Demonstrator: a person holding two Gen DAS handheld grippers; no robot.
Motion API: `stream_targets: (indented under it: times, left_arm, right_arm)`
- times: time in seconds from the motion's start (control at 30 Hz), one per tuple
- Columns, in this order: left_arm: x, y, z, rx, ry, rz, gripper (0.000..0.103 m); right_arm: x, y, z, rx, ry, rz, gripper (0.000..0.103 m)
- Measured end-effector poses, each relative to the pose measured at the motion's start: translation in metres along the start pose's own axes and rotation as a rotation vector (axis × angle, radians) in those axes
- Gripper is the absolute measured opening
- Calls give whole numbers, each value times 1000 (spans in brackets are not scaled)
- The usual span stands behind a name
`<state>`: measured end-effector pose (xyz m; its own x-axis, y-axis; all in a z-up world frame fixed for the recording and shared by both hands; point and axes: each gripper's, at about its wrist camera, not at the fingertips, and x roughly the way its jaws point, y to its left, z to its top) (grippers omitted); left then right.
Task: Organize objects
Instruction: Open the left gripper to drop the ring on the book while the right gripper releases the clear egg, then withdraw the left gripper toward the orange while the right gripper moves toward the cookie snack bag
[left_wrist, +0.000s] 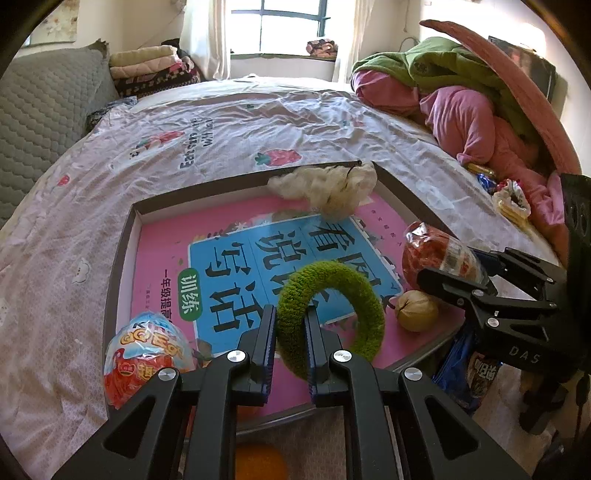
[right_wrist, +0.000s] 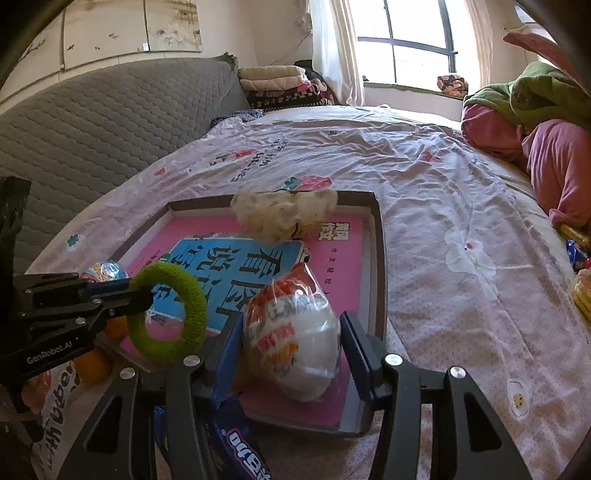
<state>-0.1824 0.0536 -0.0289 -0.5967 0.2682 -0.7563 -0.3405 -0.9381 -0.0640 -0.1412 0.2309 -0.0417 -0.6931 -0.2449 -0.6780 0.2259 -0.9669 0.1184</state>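
Left gripper (left_wrist: 290, 325) is clamped tight on a fuzzy green ring (left_wrist: 332, 314), held just above the pink book (left_wrist: 162, 258) that lines the shallow tray (left_wrist: 122, 258) on the bed (left_wrist: 221, 122). Ring hangs off the jaws, apart from the book as far as I can see.

Right gripper (right_wrist: 291, 332) sits about half open with a plastic-wrapped egg toy (right_wrist: 295, 332) between its jaws, over the tray's near right corner. Both pads look tight against the wrapper, so it reads as a grip.

A second wrapped egg toy (left_wrist: 147, 354) leans at the tray's near left corner. A round tan nut (left_wrist: 415, 310) lies on the book, right side. A cream scrunchie (left_wrist: 328, 188) rests at the tray's far edge, partly over the rim.

Outside the tray, near side: an orange ball (left_wrist: 258, 461) and a blue snack packet (right_wrist: 240, 443).

Farther off: folded blankets (left_wrist: 147, 66) by the window, a pile of pink and green bedding (left_wrist: 461, 103) to the right.
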Motion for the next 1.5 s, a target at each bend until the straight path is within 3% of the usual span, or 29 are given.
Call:
stream_targets:
  times: [0.23, 0.9, 1.07, 1.5]
  left_arm:
    - [-2, 1, 1, -8, -2, 8, 22]
    - [-5, 2, 2, -6, -7, 8, 22]
    - [-5, 2, 2, -5, -6, 7, 24]
    - [-11, 2, 3, -16, -15, 4, 38]
  right_arm:
    - [0, 2, 1, -14, 2, -21, 53]
    - [-5, 5, 4, -44, -24, -50, 54]
    - [-6, 7, 5, -58, -36, -52, 58]
    - [-12, 11, 7, -83, -71, -55, 60]
